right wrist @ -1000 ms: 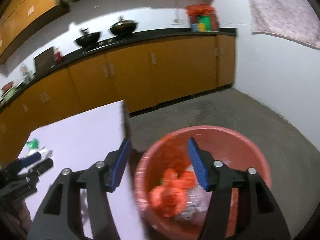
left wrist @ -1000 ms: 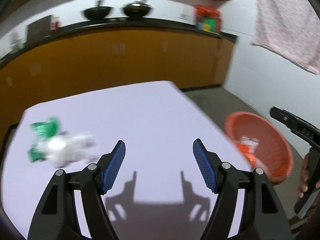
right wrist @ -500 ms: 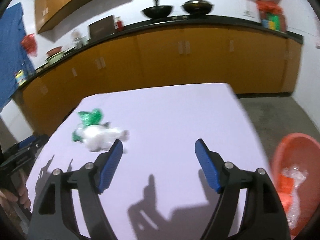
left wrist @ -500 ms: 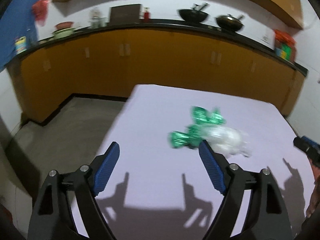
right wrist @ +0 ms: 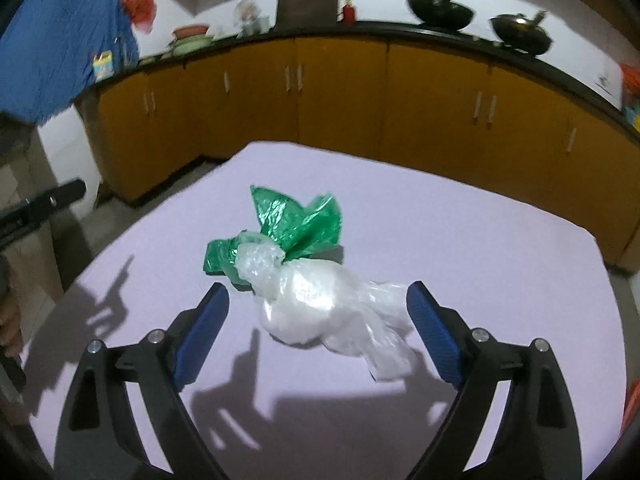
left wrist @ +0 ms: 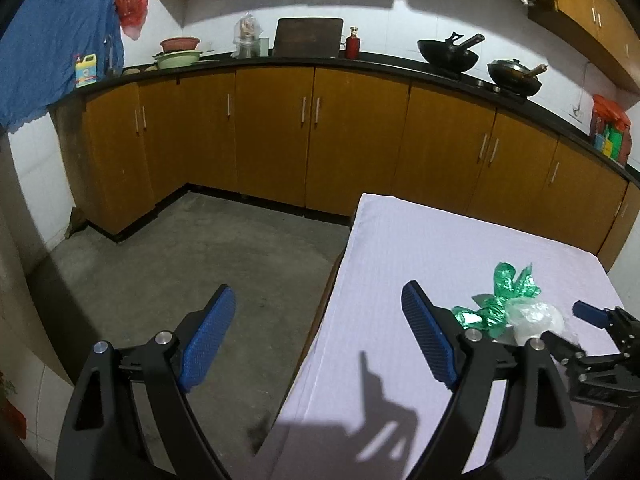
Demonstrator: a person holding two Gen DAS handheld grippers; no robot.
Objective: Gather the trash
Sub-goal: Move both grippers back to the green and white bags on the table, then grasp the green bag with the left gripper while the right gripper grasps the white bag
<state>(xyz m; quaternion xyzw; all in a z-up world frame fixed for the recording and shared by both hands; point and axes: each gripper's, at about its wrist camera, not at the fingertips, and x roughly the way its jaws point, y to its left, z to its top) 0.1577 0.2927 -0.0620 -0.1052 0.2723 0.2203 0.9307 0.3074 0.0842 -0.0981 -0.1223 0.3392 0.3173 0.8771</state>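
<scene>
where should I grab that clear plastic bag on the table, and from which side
Grip the clear plastic bag across its bulging white middle, coming down from the near side where the right gripper, jaws opening, already straddles it. The thin tail crumples and the green wrapper crowds the far end.

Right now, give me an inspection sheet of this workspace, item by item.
Surface: table under a pale lilac cover.
Job's things: clear plastic bag touching green plastic bag on the table.
Clutter: nothing seen.
Grippers: right gripper opening, astride the clear bag, pads off it; left gripper open, nothing between its fingers, over the table's edge.
Cables: nothing seen.
Surroundings: orange cabinets, two woks on the counter, concrete floor.
</scene>
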